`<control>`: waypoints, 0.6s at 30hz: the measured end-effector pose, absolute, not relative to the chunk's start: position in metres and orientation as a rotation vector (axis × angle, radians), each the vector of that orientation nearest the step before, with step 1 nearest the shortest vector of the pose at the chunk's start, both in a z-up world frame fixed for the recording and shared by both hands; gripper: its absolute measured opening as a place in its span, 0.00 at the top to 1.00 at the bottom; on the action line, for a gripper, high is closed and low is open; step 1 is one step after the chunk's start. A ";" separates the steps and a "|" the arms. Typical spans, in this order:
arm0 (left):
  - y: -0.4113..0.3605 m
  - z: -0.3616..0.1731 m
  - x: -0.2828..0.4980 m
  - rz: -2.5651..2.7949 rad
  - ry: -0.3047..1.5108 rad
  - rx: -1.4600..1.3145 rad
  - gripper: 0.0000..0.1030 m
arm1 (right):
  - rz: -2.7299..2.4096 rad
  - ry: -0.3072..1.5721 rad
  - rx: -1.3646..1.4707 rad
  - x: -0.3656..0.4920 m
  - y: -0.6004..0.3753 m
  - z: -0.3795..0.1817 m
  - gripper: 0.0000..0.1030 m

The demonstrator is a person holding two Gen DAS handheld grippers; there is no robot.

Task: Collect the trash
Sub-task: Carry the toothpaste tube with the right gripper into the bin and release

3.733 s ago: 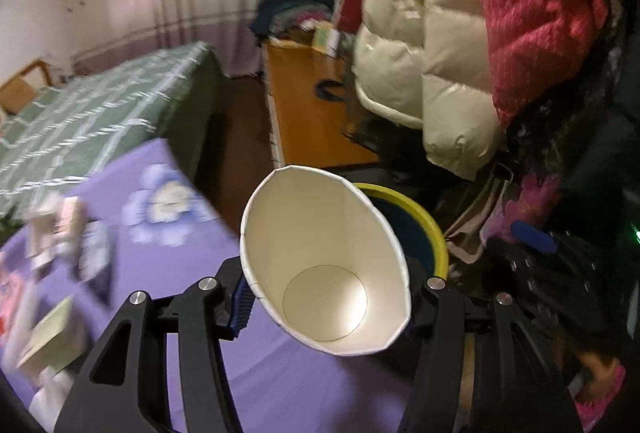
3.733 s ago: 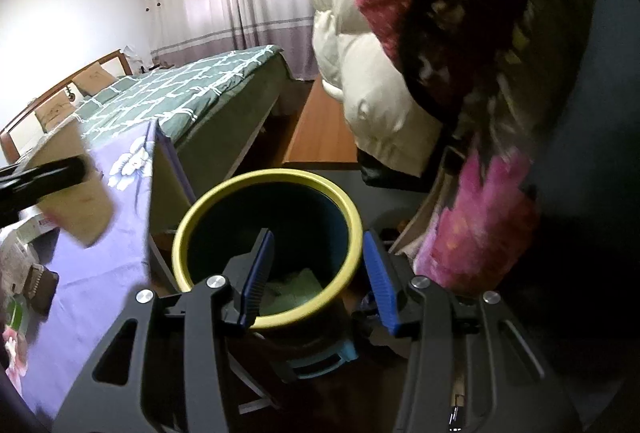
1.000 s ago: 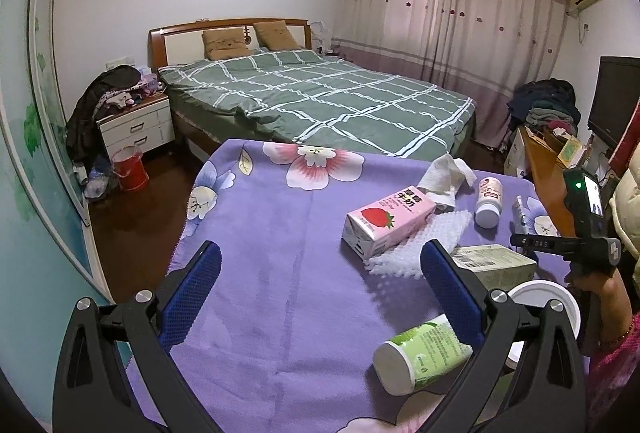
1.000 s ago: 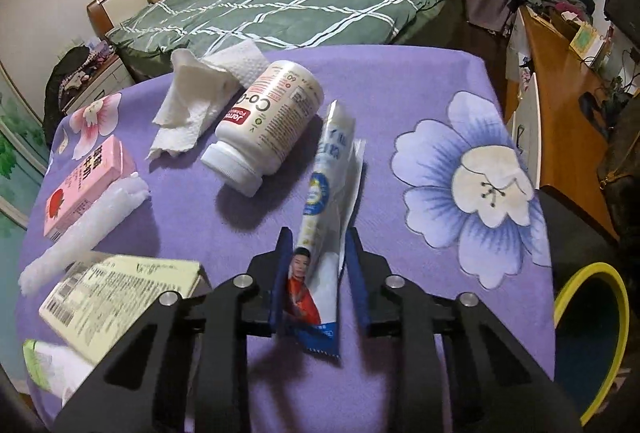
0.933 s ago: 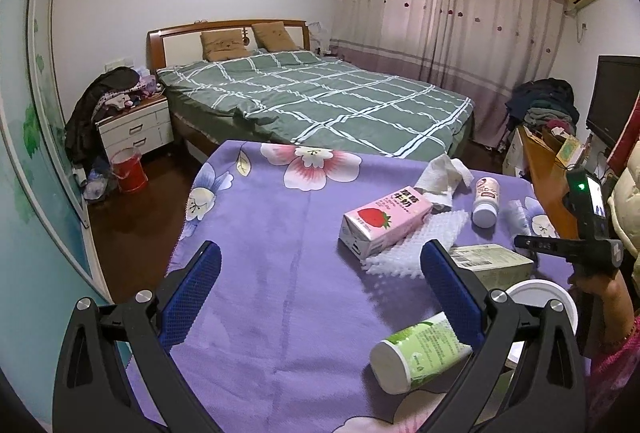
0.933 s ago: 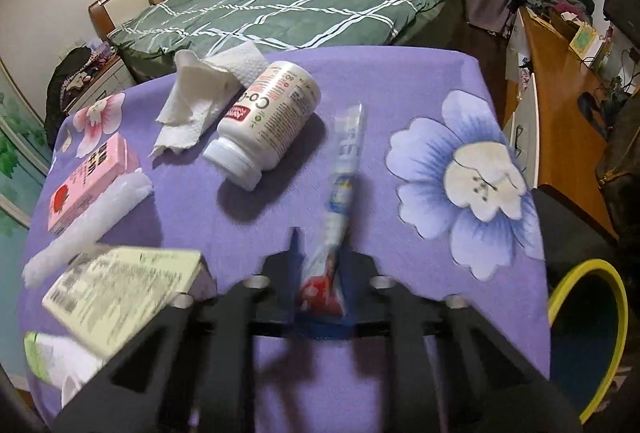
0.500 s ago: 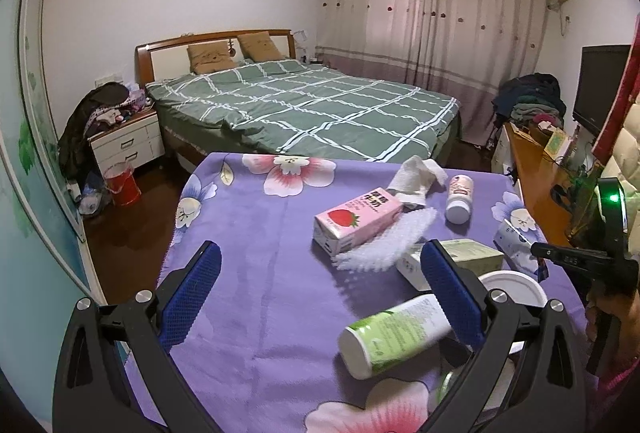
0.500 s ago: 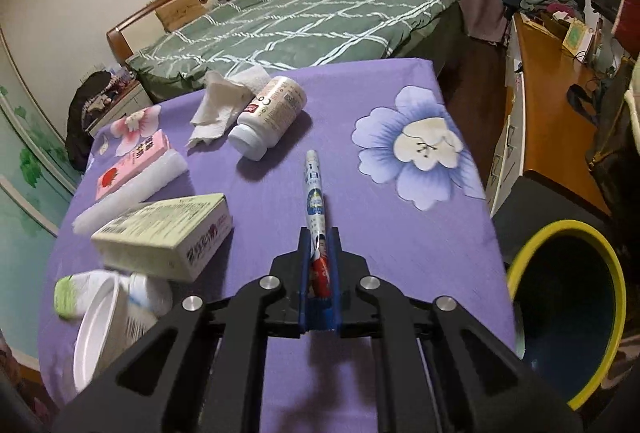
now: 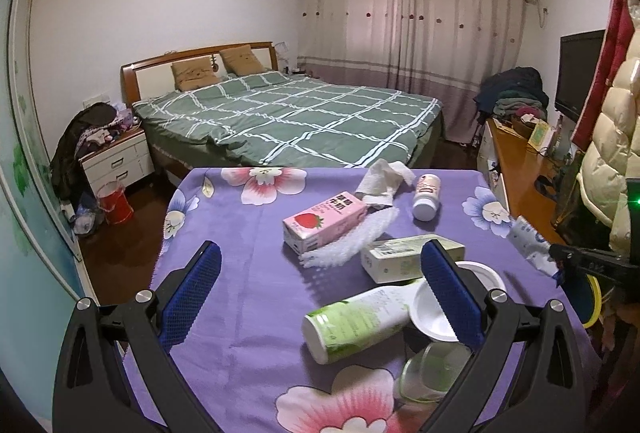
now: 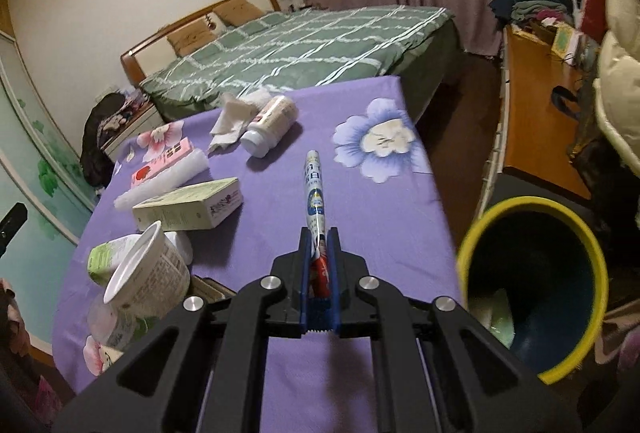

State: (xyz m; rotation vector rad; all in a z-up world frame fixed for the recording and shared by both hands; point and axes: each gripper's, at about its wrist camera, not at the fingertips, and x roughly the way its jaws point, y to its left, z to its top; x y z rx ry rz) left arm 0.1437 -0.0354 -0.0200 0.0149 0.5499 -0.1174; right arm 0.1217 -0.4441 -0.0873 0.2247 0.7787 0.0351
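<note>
Pinching a flat wrapper [image 10: 316,217] it has just closed on and lifted off the purple tabletop [image 10: 380,233], the right hand-held gripper [image 10: 320,253] nears the yellow-rimmed bin [image 10: 532,273], while the left hand-held gripper [image 9: 320,297] gapes empty above remaining litter.

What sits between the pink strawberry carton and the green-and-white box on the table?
A strip of white foam wrap lies between the pink carton and the green-and-white box, clearest in the left wrist view.
</note>
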 end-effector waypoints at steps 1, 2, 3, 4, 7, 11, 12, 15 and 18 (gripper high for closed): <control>-0.038 -0.019 0.142 -0.122 0.549 0.018 0.05 | 0.027 0.773 0.230 0.117 -0.448 -0.086 0.92; -0.040 -0.018 0.140 -0.127 0.547 0.021 0.05 | 0.015 0.766 0.236 0.112 -0.455 -0.085 0.92; -0.043 -0.018 0.138 -0.133 0.546 0.025 0.05 | 0.003 0.761 0.240 0.107 -0.461 -0.084 0.92; -0.045 -0.017 0.136 -0.136 0.545 0.027 0.05 | -0.011 0.757 0.245 0.101 -0.468 -0.083 0.92; -0.053 -0.015 0.131 -0.148 0.543 0.037 0.05 | -0.046 0.747 0.263 0.089 -0.485 -0.084 0.92; -0.065 -0.012 0.124 -0.161 0.540 0.054 0.05 | -0.098 0.735 0.293 0.074 -0.512 -0.086 0.92; -0.067 -0.011 0.123 -0.164 0.540 0.058 0.05 | -0.114 0.734 0.300 0.070 -0.519 -0.087 0.92; -0.075 -0.009 0.121 -0.176 0.539 0.073 0.05 | -0.150 0.732 0.321 0.062 -0.537 -0.091 0.92; -0.083 -0.008 0.119 -0.189 0.538 0.086 0.05 | -0.186 0.735 0.337 0.055 -0.552 -0.097 0.92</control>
